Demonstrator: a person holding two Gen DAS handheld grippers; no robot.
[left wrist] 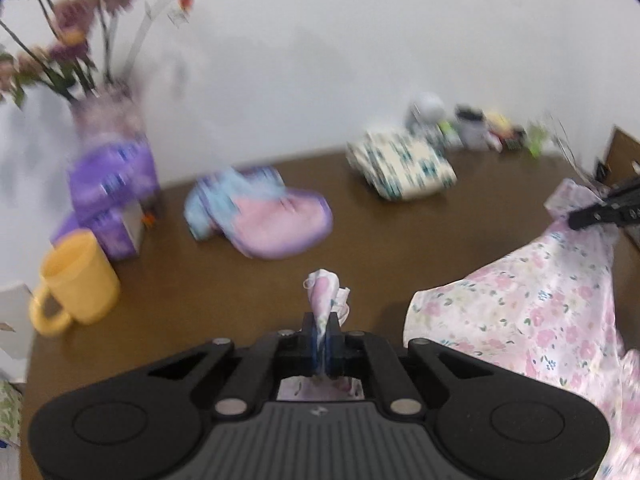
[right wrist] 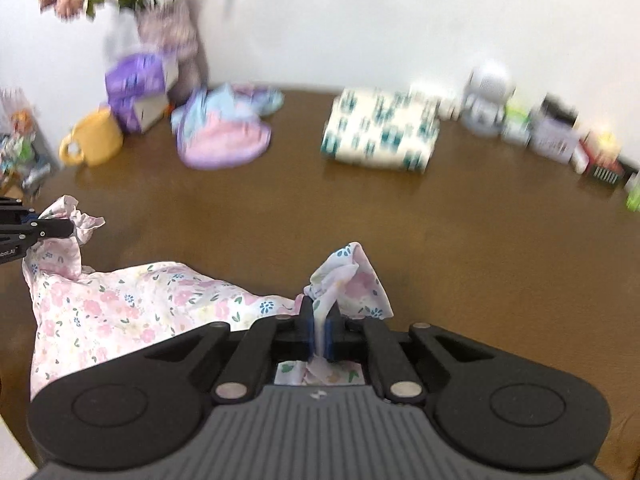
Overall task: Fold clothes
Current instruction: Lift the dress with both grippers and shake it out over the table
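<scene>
Floral garment (right wrist: 120, 304): pink-flowered light cloth, largest item in play, hangs slack between the two grippers above the near part of the brown bench (right wrist: 460, 248), its middle sagging toward the surface; whether the lowest fold touches the wood cannot be told. Bench also carries, along the far edge by the white wall, a folded cream-and-teal cloth (right wrist: 380, 134), a folded pink-and-blue cloth (right wrist: 224, 136), a purple box (left wrist: 112, 184) below a vase of flowers, a yellow mug (left wrist: 76, 280), and a row of small containers too blurred to name. Left hand-held gripper (left wrist: 325, 340): jaws together, clamped on one bunched corner of the garment, cloth tuft poking out past the tips. Right hand-held gripper (right wrist: 320, 336): same condition, jaws pinched on the opposite corner, a crumpled flap standing above the tips. Each gripper also shows at the edge of the other's view, holding its corner off the surface. Judgement: the step in hand is lifting and spreading the piece before laying it flat. Risks: both grips are on gathered bunches, not flat edges, so a layer could slide out if the cloth is pulled taut; the sagging middle could land creased or doubled if lowered without tension; a wide sweep toward the far side could drag the hem into the mug or disturb the finished folded pieces.
</scene>
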